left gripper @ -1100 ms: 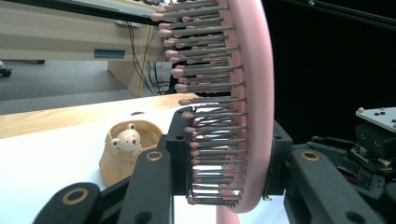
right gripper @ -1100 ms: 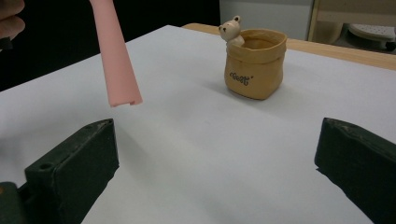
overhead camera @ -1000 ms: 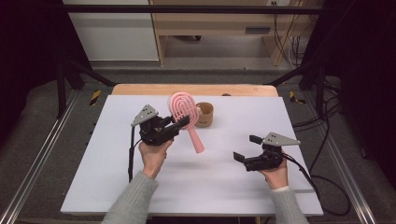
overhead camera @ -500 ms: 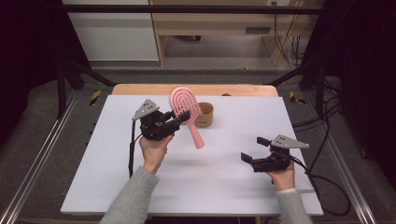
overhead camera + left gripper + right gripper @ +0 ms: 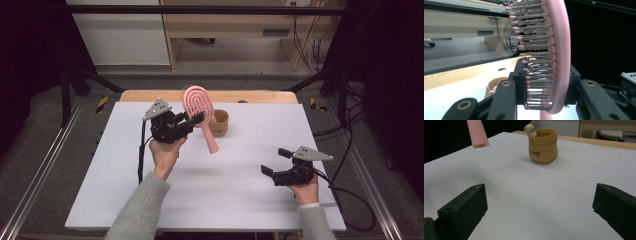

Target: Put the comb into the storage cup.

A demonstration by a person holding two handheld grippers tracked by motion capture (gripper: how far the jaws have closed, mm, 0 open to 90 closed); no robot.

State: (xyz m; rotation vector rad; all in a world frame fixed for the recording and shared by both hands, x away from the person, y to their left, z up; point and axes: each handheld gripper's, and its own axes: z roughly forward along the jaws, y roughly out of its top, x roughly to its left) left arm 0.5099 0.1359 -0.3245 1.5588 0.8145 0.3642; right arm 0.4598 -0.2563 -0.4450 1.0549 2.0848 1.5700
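Left gripper (image 5: 196, 120) clamps the pink brush (image 5: 199, 102) by its head, handle slanting down beside the cup (image 5: 219, 123); right gripper (image 5: 276, 161), jaws spread and empty, lies well off.

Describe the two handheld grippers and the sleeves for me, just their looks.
Both the left gripper and the right gripper are black, blocky, two-fingered tools, each topped by a grey three-cornered plate. Brass-coloured pivot rings show on the left one's linkages. A black cable trails from each. The person wears light grey knitted sleeves.
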